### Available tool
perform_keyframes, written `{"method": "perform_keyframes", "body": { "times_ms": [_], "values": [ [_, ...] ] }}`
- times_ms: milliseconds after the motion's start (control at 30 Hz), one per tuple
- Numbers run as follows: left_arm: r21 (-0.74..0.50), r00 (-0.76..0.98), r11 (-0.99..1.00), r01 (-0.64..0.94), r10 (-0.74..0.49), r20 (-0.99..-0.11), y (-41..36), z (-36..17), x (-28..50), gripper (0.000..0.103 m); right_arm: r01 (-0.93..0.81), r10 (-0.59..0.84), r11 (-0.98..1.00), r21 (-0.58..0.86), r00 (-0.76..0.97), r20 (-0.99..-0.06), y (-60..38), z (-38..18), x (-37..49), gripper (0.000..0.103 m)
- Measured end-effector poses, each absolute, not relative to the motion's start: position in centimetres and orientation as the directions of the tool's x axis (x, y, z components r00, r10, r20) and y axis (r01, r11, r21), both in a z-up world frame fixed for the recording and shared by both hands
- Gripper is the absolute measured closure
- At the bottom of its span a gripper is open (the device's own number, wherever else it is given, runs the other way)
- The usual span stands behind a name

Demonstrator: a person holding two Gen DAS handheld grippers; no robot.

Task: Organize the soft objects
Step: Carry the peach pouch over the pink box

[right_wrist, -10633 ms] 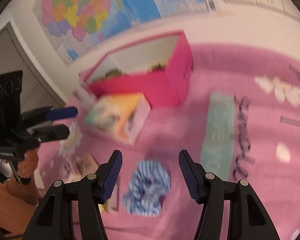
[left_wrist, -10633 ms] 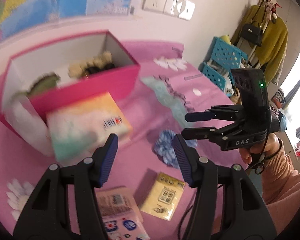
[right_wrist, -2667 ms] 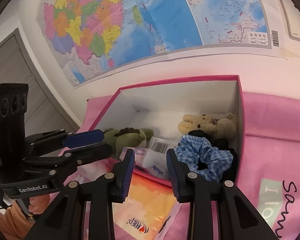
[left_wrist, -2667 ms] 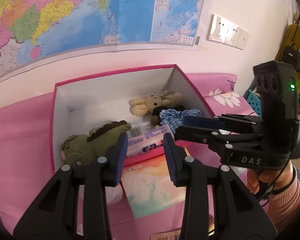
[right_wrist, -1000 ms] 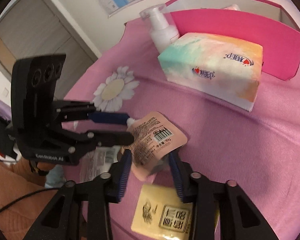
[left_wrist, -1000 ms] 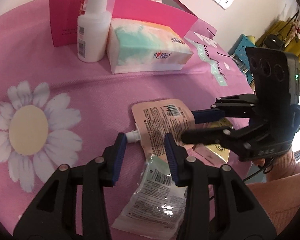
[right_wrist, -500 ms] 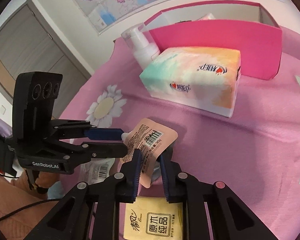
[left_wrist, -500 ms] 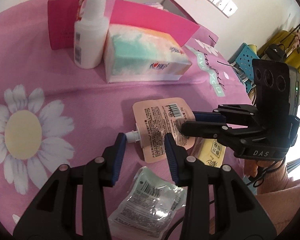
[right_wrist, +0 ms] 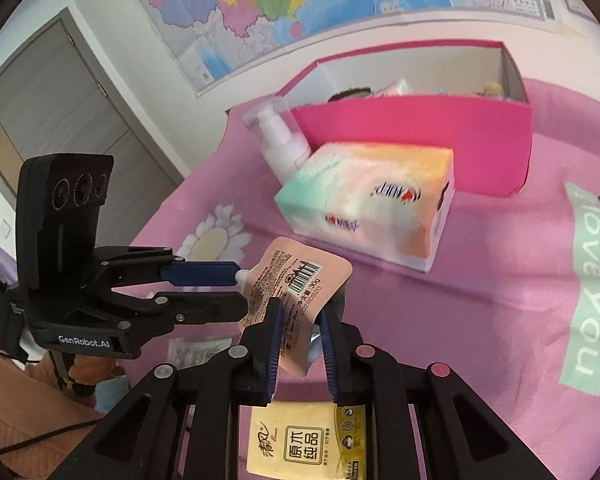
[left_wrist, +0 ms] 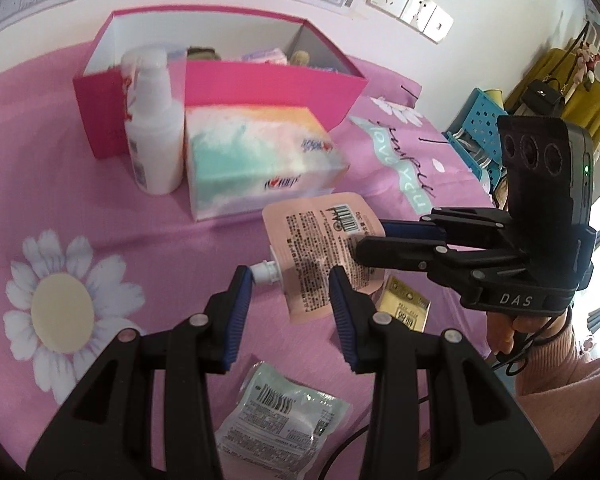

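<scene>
The right gripper (right_wrist: 298, 322) pinches the peach spout pouch (right_wrist: 298, 286) above the pink cloth (right_wrist: 480, 280), the left gripper (left_wrist: 290, 288) is half spread and empty, so I think carry it level into the pink box (right_wrist: 412, 146), holding firmly.

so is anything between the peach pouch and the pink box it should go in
Yes. The tissue pack lies against the pink box's front wall, with the pump bottle beside it, between box and peach pouch, which the right gripper holds.

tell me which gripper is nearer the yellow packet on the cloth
Right. The right gripper, shut on the pink pouch, hangs directly over the yellow packet; the left gripper sits off to the side.
</scene>
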State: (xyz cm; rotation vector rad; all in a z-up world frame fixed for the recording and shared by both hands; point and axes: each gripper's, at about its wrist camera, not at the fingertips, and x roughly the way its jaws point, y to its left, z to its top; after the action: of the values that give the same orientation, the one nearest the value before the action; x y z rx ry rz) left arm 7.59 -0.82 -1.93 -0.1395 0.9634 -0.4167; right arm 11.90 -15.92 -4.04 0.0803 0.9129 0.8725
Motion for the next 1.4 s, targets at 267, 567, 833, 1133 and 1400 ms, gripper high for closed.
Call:
{"method": "perform_keyframes", "body": {
  "times_ms": [267, 567, 833, 1133, 1400],
  "values": [
    [-0.268, 0.547, 0.912, 0.311, -0.402, -0.734, -1.2, 0.7, 8.4, 0.062, -0.639, 0.697, 0.669, 0.380, 0.362, -0.619, -16.5, -1.9, 12.6, 0.085],
    [-0.229, 0.593, 0.916, 0.329, -0.389, -0.705, -1.7, 3.5, 10.4, 0.062, -0.654, 0.692, 0.681, 0.329, 0.430, -0.579, -16.8, 1.0, 14.3, 0.085],
    [-0.191, 0.629, 0.923, 0.334, -0.369, -0.684, -1.8, 5.6, 12.8, 0.062, -0.650, 0.699, 0.685, 0.327, 0.462, -0.546, -17.3, 2.9, 16.2, 0.085],
    [-0.173, 0.651, 0.932, 0.320, -0.349, -0.674, -1.9, 7.4, 16.3, 0.062, -0.647, 0.695, 0.696, 0.311, 0.497, -0.520, -17.1, 4.8, 18.7, 0.085],
    [-0.133, 0.664, 0.948, 0.290, -0.299, -0.685, -2.5, 8.7, 19.8, 0.062, -0.628, 0.694, 0.705, 0.329, 0.513, -0.506, -16.9, 5.8, 22.1, 0.085]
  ]
}}
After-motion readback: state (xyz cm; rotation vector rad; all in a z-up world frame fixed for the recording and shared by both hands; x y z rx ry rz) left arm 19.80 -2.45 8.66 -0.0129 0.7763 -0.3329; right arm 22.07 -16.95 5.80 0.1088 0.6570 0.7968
